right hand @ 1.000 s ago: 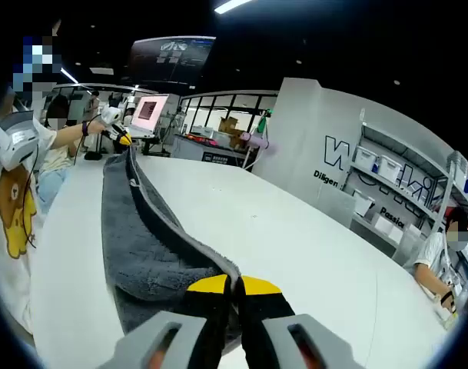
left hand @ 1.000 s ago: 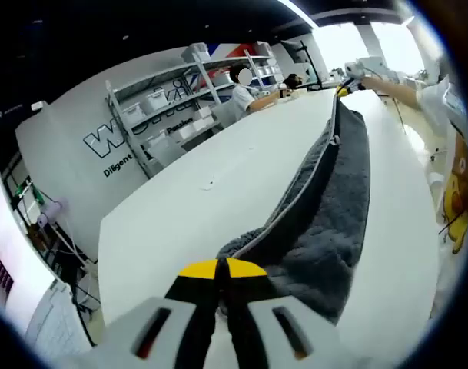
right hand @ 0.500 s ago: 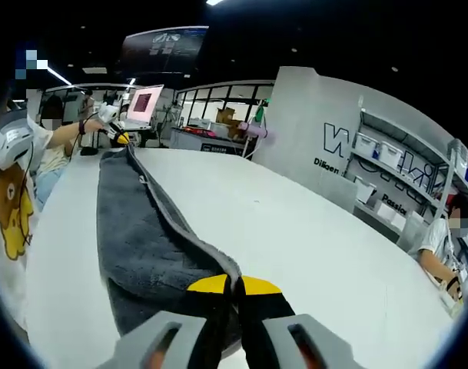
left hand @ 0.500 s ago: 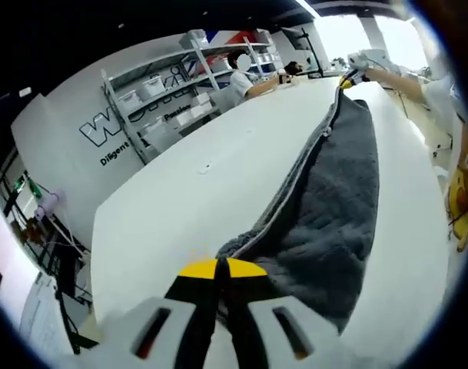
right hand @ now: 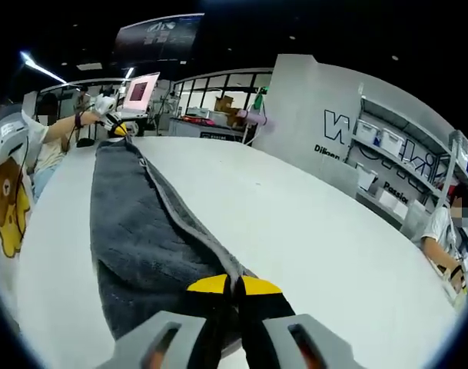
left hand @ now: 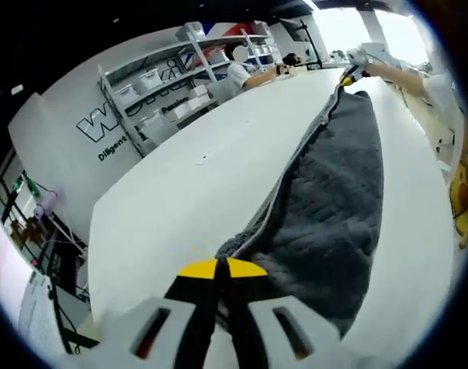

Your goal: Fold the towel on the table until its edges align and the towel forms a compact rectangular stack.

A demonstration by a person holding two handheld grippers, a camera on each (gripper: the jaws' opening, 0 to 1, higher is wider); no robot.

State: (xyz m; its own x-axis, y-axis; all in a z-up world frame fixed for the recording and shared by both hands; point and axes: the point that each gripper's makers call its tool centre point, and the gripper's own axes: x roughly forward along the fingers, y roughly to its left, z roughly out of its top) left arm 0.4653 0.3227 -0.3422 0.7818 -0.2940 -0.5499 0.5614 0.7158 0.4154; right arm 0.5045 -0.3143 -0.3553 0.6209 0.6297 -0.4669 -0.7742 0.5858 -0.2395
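A long dark grey towel (left hand: 330, 200) with a pale edge band lies stretched along the white table (left hand: 195, 200). My left gripper (left hand: 222, 270) is shut on one corner of it, its yellow tips pinching the cloth. At the towel's far end in this view sits the right gripper (left hand: 347, 77), held by a person's hand. In the right gripper view the same towel (right hand: 141, 231) runs away from my right gripper (right hand: 234, 286), which is shut on its near corner. The left gripper (right hand: 120, 129) holds the far end there.
The person holding the grippers stands along the table's side (right hand: 11, 184). Shelving with white bins (left hand: 153, 92) stands by a wall with lettering. Another person (left hand: 245, 73) sits at the table's far end. A monitor (right hand: 141, 92) and desks stand behind.
The towel has come down from a raised, draped hang and now lies flatter and wider on the table. Both grippers stay shut on their corners.
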